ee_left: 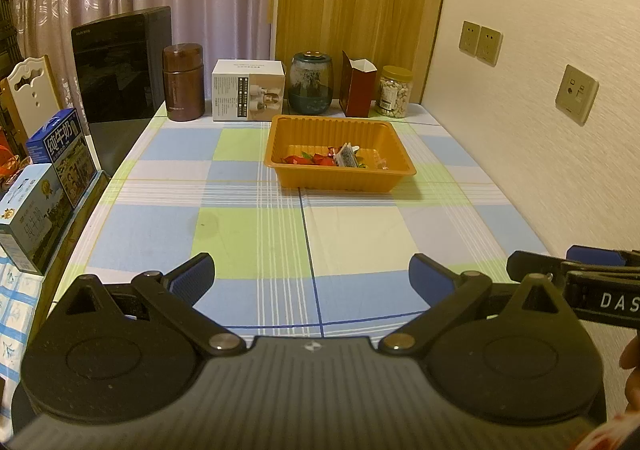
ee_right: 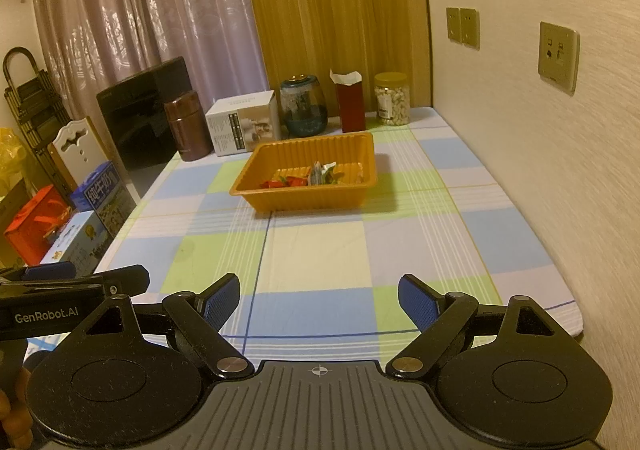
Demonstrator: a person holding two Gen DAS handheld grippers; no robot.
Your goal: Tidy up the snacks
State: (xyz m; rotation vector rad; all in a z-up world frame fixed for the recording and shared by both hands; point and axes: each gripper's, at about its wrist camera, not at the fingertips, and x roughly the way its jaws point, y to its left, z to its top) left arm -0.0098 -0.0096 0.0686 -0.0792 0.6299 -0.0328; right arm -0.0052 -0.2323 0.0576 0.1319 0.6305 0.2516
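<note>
Both grippers hover over the near end of the checked tablecloth (ee_left: 256, 226). The left gripper (ee_left: 312, 278) has its blue pads spread wide with nothing between them. The right gripper (ee_right: 319, 300) is likewise spread wide and empty. In the left wrist view the right unit shows at the lower right edge; in the right wrist view the left unit shows at the lower left edge, with part of a hand (ee_right: 14, 422) beneath it.

The orange tray (ee_left: 340, 180) sits at centre frame, toward the far half of the table, well apart from both grippers. Inside it lie wrapped snacks (ee_left: 316, 159): red pieces at the left, a white sachet near the middle, small items at the right. Individual wrappers are too small to identify.

The cloth between grippers and tray is bare.

Behind the tray, along the back edge, stand in a row from left to right: a brown canister (ee_left: 183, 82), a white box (ee_left: 248, 90), a dark glass jar (ee_left: 312, 82), an open dark-red carton (ee_left: 357, 88) and a clear jar with a yellow lid (ee_left: 395, 92). A black appliance (ee_left: 120, 66) occupies the upper left corner of the table. Blue milk cartons (ee_left: 60, 150) stand off the table's left edge. Wall sockets (ee_left: 480, 42) are fixed at the right, and curtains hang across the upper frame.
</note>
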